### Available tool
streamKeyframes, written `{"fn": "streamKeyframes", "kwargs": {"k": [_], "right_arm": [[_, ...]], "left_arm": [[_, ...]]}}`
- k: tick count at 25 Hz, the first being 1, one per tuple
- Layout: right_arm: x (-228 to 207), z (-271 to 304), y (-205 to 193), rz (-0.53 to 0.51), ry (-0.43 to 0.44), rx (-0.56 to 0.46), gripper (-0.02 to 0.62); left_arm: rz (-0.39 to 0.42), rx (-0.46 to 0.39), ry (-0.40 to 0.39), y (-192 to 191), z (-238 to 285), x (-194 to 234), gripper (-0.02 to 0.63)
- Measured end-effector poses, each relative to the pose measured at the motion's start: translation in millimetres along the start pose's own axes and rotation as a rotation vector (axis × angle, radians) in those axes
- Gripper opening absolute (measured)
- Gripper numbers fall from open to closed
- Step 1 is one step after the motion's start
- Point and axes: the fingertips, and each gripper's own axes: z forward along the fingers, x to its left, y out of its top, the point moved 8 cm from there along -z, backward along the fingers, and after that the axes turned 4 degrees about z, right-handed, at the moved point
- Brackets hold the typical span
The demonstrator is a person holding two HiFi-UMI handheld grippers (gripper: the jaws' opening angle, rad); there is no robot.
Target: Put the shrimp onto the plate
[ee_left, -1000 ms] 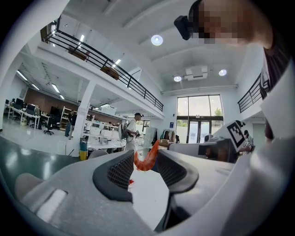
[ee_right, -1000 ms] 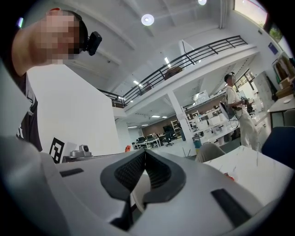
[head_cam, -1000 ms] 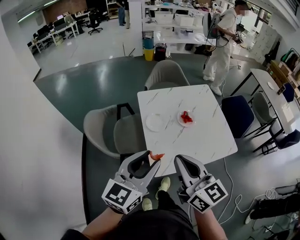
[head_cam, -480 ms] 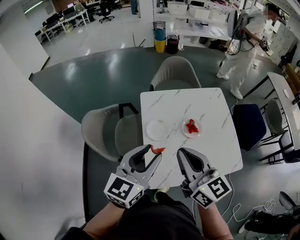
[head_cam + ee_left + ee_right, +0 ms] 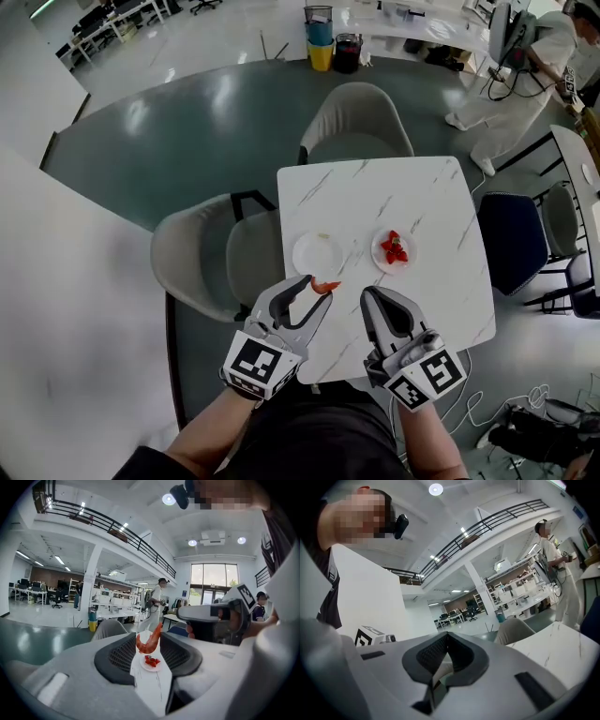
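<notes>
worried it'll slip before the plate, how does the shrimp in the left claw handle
Probably stiff: the shrimp holds its curl, sticking up past the left claw without drooping. Likely light for its size, since a pinch near one end holds it. Its glossy surface suggests it may be slippery.

Shrimp (image 5: 325, 286) partly hidden between left gripper (image 5: 317, 289) fingers (image 5: 313, 319).
</notes>
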Motion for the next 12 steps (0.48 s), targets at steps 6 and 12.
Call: {"fn": "streamKeyframes", "kwargs": {"k": [6,12], "right_arm": [[-25,39,-23,-0.005,-0.052,0.012,0.003],[-54,67,-55,0.013,-0.108,0.040,0.003]], "left_arm": [[0.010,0.061,-0.044,-36,43,43,0.170],[0.010,0.145,-0.085,-83,79,70,0.170]]}}
